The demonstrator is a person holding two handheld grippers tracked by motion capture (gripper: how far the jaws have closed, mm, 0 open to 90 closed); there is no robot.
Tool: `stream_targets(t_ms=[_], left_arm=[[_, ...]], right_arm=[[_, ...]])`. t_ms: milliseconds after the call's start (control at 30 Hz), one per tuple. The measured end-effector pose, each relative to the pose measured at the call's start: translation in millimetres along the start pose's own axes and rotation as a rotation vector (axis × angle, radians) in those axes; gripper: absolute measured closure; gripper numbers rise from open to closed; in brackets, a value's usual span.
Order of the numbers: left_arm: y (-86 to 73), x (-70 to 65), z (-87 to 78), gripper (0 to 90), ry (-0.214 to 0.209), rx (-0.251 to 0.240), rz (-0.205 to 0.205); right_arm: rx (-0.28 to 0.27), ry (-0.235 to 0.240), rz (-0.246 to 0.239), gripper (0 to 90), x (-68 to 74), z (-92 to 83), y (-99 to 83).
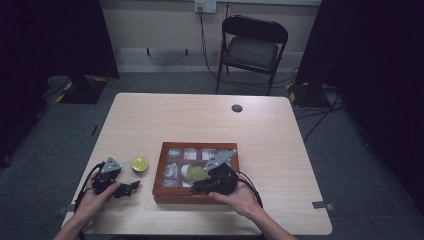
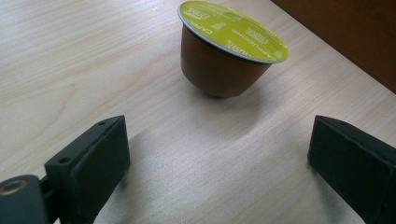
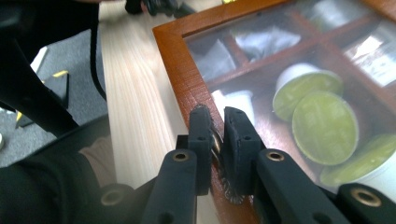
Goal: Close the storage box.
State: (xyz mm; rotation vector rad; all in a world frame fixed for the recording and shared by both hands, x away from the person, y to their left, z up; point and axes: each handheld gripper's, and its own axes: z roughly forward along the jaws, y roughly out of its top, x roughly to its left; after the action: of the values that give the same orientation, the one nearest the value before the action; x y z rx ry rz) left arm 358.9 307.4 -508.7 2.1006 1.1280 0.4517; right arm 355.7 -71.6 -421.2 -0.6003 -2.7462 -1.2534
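On the pale wooden table [image 1: 200, 115] sat a brown box [image 1: 159, 187] with a glass lid, green-topped capsules [image 3: 324, 126] lying inside. The right hand-held gripper [image 3: 218, 123] had its jaws nearly closed, pinching a small metal tab at the lid's front edge. The left hand-held gripper [image 2: 219, 158] rested wide open and empty, just beside a lone brown capsule [image 2: 224, 51] standing left of the box.

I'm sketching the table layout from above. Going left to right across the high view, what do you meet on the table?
left gripper → green-topped coffee capsule → wooden box → right gripper, at the box's near edge.
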Motion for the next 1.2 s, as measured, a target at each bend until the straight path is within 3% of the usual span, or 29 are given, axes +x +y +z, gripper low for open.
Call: stream_targets(t_ms=[167, 233, 267, 300, 467, 633, 667, 700, 733, 833, 1000, 1067, 1133, 1167, 1200], left_arm=[[-0.1, -0.1, 0.2, 5.1, 0.001, -0.003, 0.0], [-0.1, 0.0, 0.2, 5.1, 0.001, -0.003, 0.001], [-0.1, 0.0, 0.2, 5.1, 0.001, -0.003, 0.001], [-0.2, 0.0, 0.1, 5.1, 0.002, -0.003, 0.001], [-0.2, -0.1, 0.1, 5.1, 0.004, -0.003, 0.001], [-0.4, -0.1, -0.1, 5.2, 0.002, -0.004, 0.0], [-0.4, -0.1, -0.1, 5.2, 0.002, -0.004, 0.0], [-0.4, -0.2, 0.0, 5.2, 0.002, -0.004, 0.0], [-0.4, -0.2, 0.0, 5.2, 0.002, -0.004, 0.0], [-0.7, -0.3, -0.2, 5.2, 0.001, -0.003, -0.003], [-0.7, -0.4, -0.2, 5.2, 0.002, -0.003, -0.003], [-0.7, -0.4, -0.2, 5.1, 0.002, -0.003, -0.004], [-0.7, -0.5, -0.2, 5.1, 0.002, -0.003, -0.004], [-0.8, -0.7, -0.3, 5.1, 0.005, -0.003, -0.005], [-0.8, -0.7, -0.3, 5.0, 0.005, -0.003, -0.005]], right_arm=[[0.017, 0.005, 0.008, 81.0, -1.4, 6.7, -6.4], [0.014, -0.012, 0.001, 71.7, -0.7, 4.6, -5.3], [0.014, -0.012, 0.001, 71.7, -0.7, 4.6, -5.3], [-0.022, -0.012, 0.008, 69.9, -0.8, -2.9, -5.9], [-0.069, -0.044, 0.043, 63.4, -7.1, -18.3, -13.0], [-0.15, -0.147, 0.12, 47.8, -24.5, -48.6, -33.4], [-0.15, -0.147, 0.12, 47.8, -24.5, -48.6, -33.4], [-0.167, -0.183, 0.142, 43.6, -30.3, -58.7, -39.8], [-0.167, -0.183, 0.142, 43.6, -30.3, -58.7, -39.8], [-0.206, -0.27, 0.205, 36.7, -40.6, -76.7, -56.6], [-0.19, -0.335, 0.263, 32.7, -51.3, -88.1, -76.0], [-0.18, -0.406, 0.318, 29.0, -60.3, -96.1, -91.2], [-0.181, -0.429, 0.333, 28.5, -63.9, -98.7, -96.5], [-0.169, -0.484, 0.353, 26.8, -72.4, -102.4, -106.7], [-0.169, -0.484, 0.353, 26.8, -72.4, -102.4, -106.7]])
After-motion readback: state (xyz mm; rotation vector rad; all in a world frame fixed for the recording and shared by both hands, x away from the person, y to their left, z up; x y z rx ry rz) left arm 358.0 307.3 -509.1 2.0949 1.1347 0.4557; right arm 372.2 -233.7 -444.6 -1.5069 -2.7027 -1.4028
